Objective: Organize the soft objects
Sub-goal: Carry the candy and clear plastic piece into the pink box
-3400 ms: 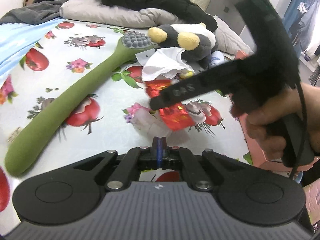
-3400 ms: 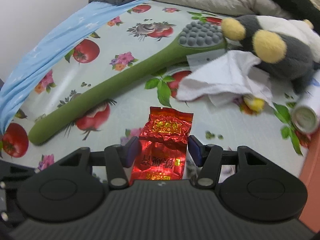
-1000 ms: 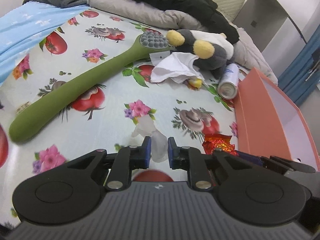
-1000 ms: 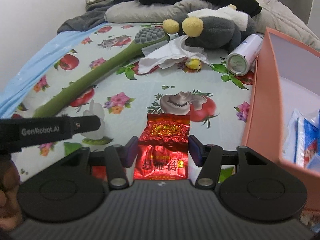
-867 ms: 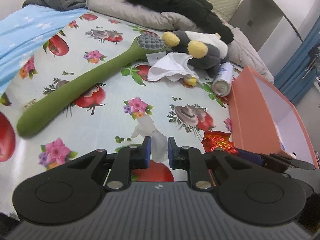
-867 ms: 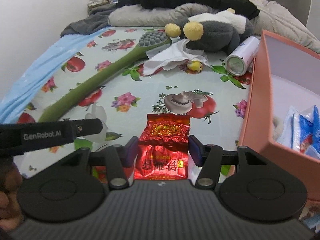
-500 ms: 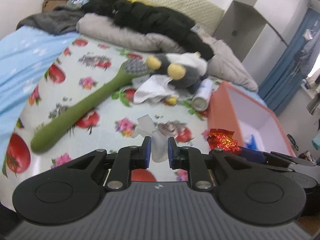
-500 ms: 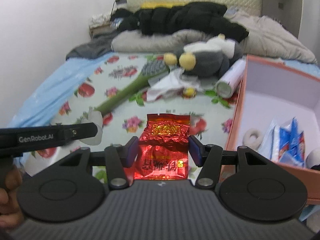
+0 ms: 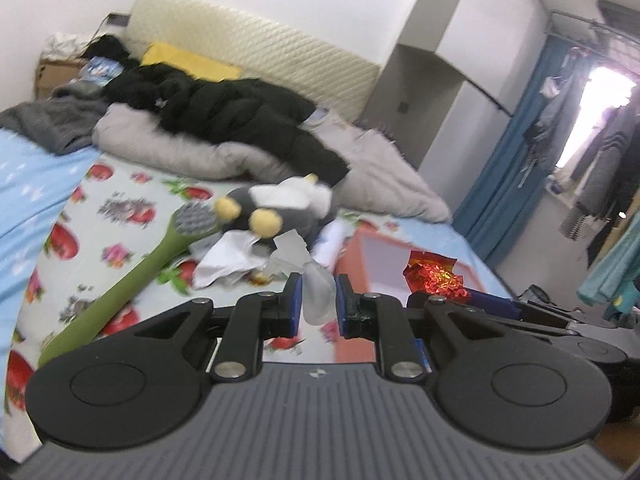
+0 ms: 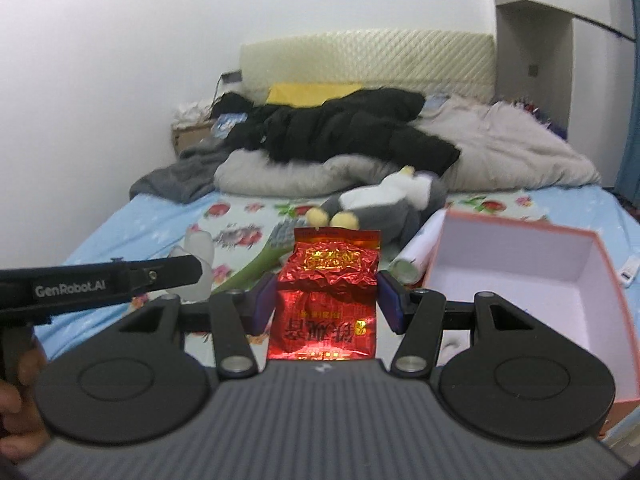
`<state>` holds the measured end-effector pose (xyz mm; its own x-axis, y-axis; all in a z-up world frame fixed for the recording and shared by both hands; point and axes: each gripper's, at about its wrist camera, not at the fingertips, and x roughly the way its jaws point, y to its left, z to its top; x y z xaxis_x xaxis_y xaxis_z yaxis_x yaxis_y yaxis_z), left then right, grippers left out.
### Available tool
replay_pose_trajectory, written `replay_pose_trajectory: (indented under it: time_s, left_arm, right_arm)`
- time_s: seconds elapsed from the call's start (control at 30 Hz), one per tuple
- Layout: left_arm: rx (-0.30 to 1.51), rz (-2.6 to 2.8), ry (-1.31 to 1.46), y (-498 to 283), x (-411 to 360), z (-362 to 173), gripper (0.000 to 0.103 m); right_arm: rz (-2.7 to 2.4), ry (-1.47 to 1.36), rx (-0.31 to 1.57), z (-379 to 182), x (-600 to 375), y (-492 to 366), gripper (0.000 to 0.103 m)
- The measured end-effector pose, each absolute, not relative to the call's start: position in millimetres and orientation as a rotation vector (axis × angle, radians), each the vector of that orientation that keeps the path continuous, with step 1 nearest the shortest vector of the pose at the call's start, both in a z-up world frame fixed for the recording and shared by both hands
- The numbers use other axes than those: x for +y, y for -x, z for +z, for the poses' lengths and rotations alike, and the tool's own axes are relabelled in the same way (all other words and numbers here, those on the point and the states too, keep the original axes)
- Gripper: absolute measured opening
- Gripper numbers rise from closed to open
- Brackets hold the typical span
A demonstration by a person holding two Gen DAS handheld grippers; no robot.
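Note:
My left gripper (image 9: 316, 307) is shut on a small translucent white plastic piece (image 9: 316, 284) and holds it high above the bed. It also shows in the right wrist view (image 10: 200, 258). My right gripper (image 10: 326, 300) is shut on a red foil packet (image 10: 326, 292), raised beside the salmon-pink box (image 10: 600, 264). The packet (image 9: 434, 276) shows at the right in the left wrist view, over the box (image 9: 352, 256). A grey plush toy (image 9: 276, 206) with yellow eyes lies on the fruit-print sheet (image 9: 120, 216), with white cloth (image 9: 228, 258) by it.
A long green massage stick (image 9: 132, 280) lies diagonally on the bed. A white can (image 10: 416, 252) lies by the box. Black and grey clothes and bedding (image 9: 224, 116) pile at the headboard. A blue blanket (image 9: 28, 192) lies on the left. Blue curtains (image 9: 508, 184) hang at right.
Both grippers have risen well above the bed and tilted up, each still holding its item. The bed and box now look farther away, and the headboard and room have come into view.

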<state>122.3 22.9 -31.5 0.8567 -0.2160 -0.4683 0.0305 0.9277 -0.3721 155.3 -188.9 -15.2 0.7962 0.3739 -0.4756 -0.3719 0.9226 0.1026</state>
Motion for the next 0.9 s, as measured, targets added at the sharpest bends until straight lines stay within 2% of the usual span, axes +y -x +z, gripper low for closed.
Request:
replay_pose_trajectory:
  time_s: [0.23,0.43,0.9]
  left_arm:
    - [0.487,-0.226,0.336,-136,-14,-7,0.021]
    - [0.514,-0.310,0.321,-163,-54,-10,0.021]
    - [0.751,-0.422,0.270,-271,-142,-95,0.021]
  right_arm:
    - [0.328,-0.015,0.473,1,-227,-157,0.057]
    - [0.252,-0.040,0.495,-8,-261,-172,0.057]
    - [0.093,-0.146,0.692,-95,-345,-239,0.057]
